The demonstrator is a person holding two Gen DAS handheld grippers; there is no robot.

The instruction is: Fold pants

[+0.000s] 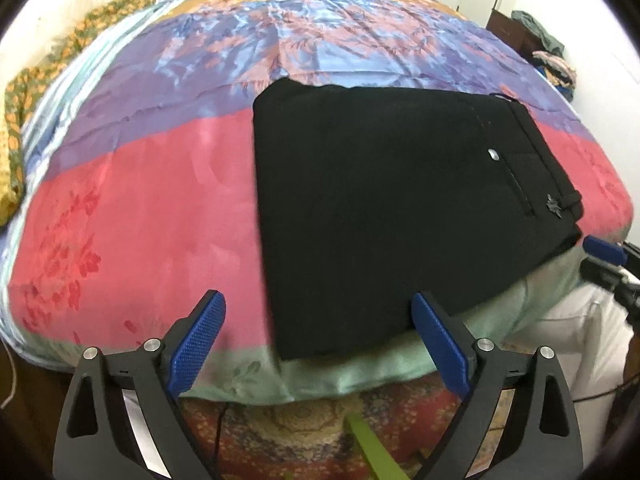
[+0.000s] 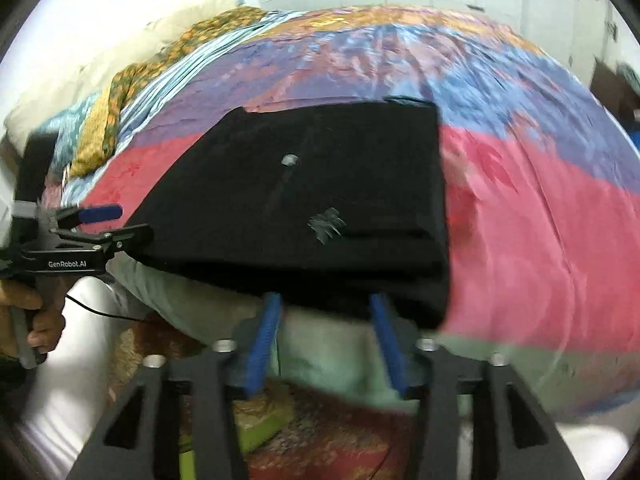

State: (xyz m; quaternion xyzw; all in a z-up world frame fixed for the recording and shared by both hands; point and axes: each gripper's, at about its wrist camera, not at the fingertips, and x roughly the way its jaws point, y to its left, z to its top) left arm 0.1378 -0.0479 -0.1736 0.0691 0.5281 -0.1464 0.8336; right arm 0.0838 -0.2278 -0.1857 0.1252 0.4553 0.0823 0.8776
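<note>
The black pants (image 1: 380,208) are seen lying folded into a compact rectangle near the front edge of the bed, on the pink band of a satin bedspread (image 1: 140,208) patterned in pink, purple, blue and orange. One corner of the fold reaches over the pale green border at the bedspread's edge. A small silver button (image 1: 493,155) and a pale embroidered emblem (image 1: 553,205) are visible on the top layer, close to the waistband side.

The left gripper (image 1: 318,320) is held off the front edge of the bed with its blue-padded fingers (image 1: 196,340) spread wide and nothing between them; the near corner of the pants appears in the gap, but contact cannot be made out. The right gripper (image 2: 325,320) is pointed at the near edge of the fold, its fingers moderately parted and empty; the tips seem to sit just at or below the edge of the cloth, though motion blur leaves this uncertain.

A yellow-and-green floral cloth (image 1: 24,128) is bunched along the far left side of the bed. A patterned red rug (image 1: 304,432) is seen on the floor below the bed edge.
</note>
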